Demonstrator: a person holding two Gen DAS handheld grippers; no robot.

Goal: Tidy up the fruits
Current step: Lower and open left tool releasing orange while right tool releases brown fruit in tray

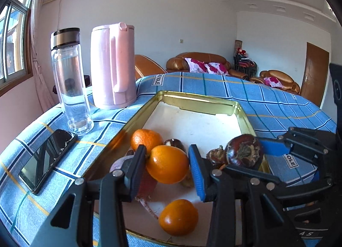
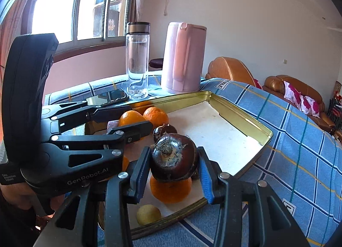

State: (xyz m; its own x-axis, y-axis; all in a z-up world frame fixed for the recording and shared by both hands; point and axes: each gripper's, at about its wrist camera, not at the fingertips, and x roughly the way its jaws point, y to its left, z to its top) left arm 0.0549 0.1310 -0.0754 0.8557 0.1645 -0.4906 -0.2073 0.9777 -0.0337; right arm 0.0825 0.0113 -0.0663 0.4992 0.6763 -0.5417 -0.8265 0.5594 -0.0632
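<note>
A gold-rimmed tray (image 1: 198, 97) (image 2: 245, 123) lies on the blue checked cloth. My left gripper (image 1: 167, 166) is shut on an orange (image 1: 167, 166) held just above the tray. A second orange (image 1: 146, 140) lies behind it and a third orange (image 1: 178, 217) lies near the tray's front. My right gripper (image 2: 174, 161) is shut on a dark brown water chestnut (image 2: 174, 161) (image 1: 243, 153), held above another orange (image 2: 170, 189). More chestnuts (image 2: 163, 130) and a small yellow fruit (image 2: 148, 215) lie in the tray. The left gripper shows in the right wrist view (image 2: 136, 125).
A glass bottle (image 1: 70, 80) (image 2: 137, 61) and a pink kettle (image 1: 113, 65) (image 2: 183, 56) stand on the cloth behind the tray. A black phone (image 1: 48, 159) (image 2: 109, 96) lies left of the tray. Brown sofas stand behind the table.
</note>
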